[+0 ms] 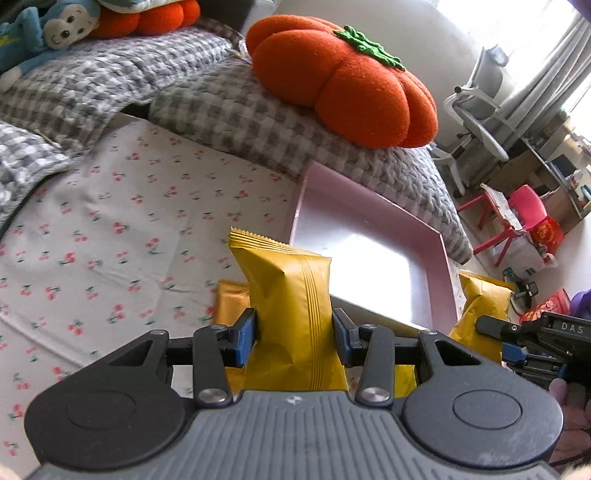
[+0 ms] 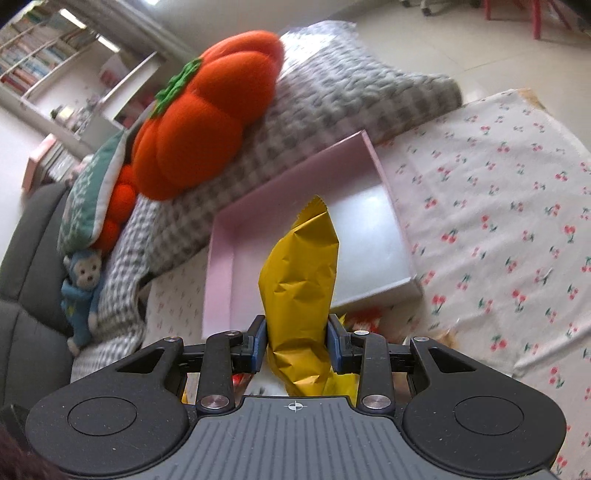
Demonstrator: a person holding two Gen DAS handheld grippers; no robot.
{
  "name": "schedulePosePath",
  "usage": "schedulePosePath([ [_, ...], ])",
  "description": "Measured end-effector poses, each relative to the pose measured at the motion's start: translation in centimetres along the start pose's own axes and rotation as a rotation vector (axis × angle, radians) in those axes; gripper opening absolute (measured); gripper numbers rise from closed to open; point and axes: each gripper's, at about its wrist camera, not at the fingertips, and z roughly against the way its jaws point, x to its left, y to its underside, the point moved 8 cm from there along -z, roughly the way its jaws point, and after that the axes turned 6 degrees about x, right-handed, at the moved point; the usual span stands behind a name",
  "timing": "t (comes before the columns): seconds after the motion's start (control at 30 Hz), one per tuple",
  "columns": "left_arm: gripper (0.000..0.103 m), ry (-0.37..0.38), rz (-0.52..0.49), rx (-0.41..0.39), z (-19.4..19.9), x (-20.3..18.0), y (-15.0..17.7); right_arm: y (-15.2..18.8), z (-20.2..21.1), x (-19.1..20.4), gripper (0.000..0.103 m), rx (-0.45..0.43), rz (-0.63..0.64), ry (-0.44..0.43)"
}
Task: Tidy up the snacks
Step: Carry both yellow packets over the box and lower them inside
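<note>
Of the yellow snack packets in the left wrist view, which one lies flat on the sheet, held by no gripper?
The small yellow packet, left of the left gripper. The left gripper clamps the tall packet; the right gripper holds another.

tray sits on the sheet, quilt right behind it with the pumpkin cushion on top, monkey toy further back left, loose snack packet left of the tray
</note>
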Motion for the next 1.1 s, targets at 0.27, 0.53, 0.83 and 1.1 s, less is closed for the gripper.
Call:
schedulePosePath([
  [0.27, 0.039, 0.005, 0.022, -0.080, -1.6, -2.3, -2.3, -2.6, -0.3, -2.2, 0.032, -0.069, -0.059, -0.030],
  [0.53, 0.039, -0.017, -0.045, -0.165, -4.0, -4.7, -5.4, -4.7, -0.7, -3.7, 0.033, -0.123, -0.068, -0.064],
  [0.83, 0.040, -0.037, -0.104, -0.141, -8.4, -5.4, -5.3, -5.7, -3.1, -4.6, 0.033, -0.104, -0.023, -0.050],
  [1.1, 0.040, -0.104, -0.146, -0.067, -9.8, -4.4, -4.0, -5.2, -5.3, -4.1, 0.033, -0.059, 0.053, 0.005],
])
